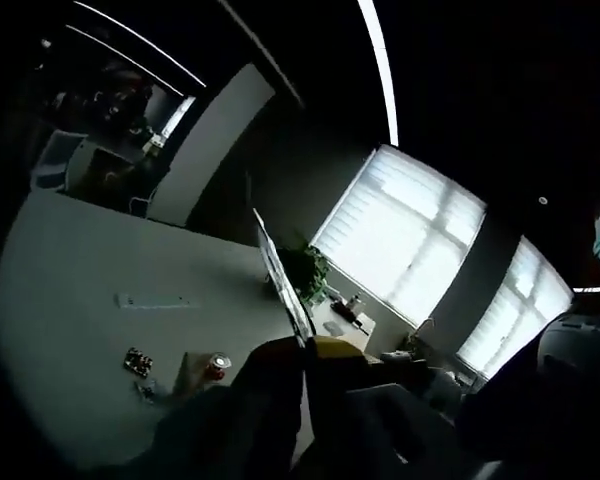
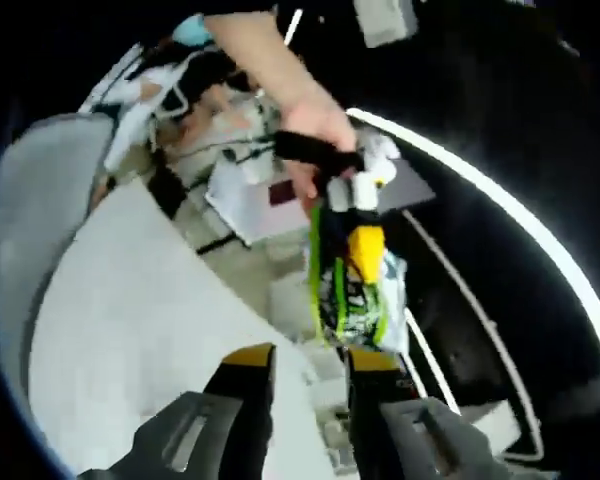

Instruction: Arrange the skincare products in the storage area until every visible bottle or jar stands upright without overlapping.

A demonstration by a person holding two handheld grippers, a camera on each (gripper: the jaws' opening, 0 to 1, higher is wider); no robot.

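Right gripper [image 2: 310, 385] open, empty; left gripper [image 1: 310, 350] dark, jaw state unreadable. Possibly a soft crinkly packet [image 2: 358, 290] hanging from a hand [image 2: 315, 140]: light, best pinched mid-body.

A small red-and-white container [image 1: 217, 366] is standing upright on the grey table [image 1: 70, 290], in dim light. Whether it is a skincare jar is staying unclear. A small dark item [image 1: 137, 361] is lying near it.

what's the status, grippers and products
Right gripper open, empty, raised over white table. Left gripper dark, jaw state unclear. No skincare products identifiable; a hand holds the other gripper ahead.
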